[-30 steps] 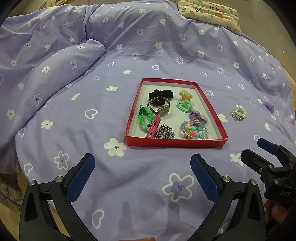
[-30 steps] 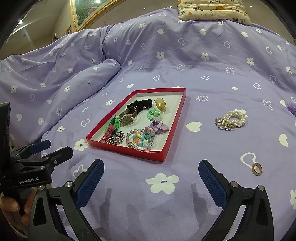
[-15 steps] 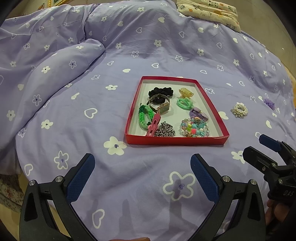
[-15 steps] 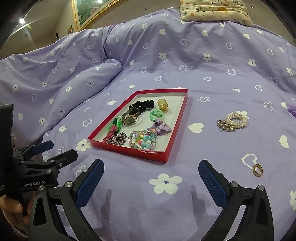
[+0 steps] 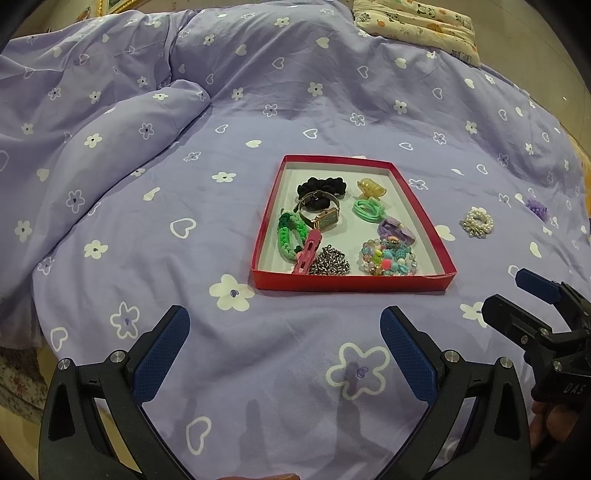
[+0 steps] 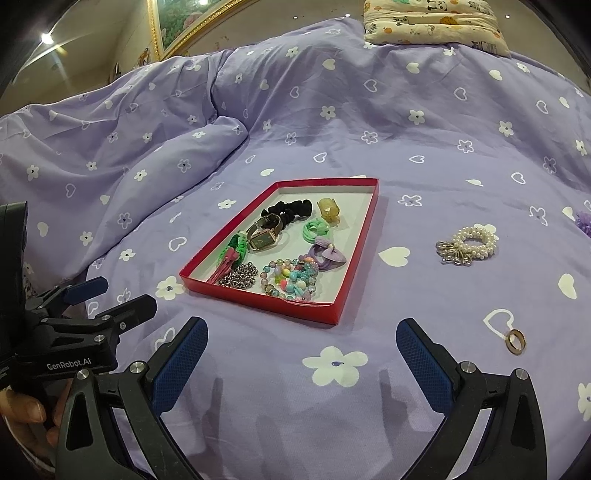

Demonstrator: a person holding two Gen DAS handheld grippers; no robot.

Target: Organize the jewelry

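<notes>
A shallow red tray point(image 5: 352, 285) point(image 6: 354, 258) lies on the purple bed cover, holding a watch point(image 5: 325, 218), a black scrunchie, green bands, a chain and a bead bracelet point(image 6: 290, 278). Outside it to the right lie a pearl bracelet point(image 5: 476, 226) point(image 6: 469, 243), a gold ring point(image 6: 515, 341) and a small purple piece point(image 5: 537, 208). My left gripper point(image 5: 284, 343) stands open and empty in front of the tray. My right gripper point(image 6: 301, 352) is open and empty too, near the tray's front right corner.
The purple bed cover point(image 5: 147, 229) is bunched into a thick fold at the left. A patterned pillow point(image 6: 432, 18) lies at the far edge. A framed picture point(image 6: 177, 22) hangs behind. The bed's near edge drops off at the lower left.
Both grippers have drawn back slightly, so the tray sits a little farther off. Nothing was picked up or released.
</notes>
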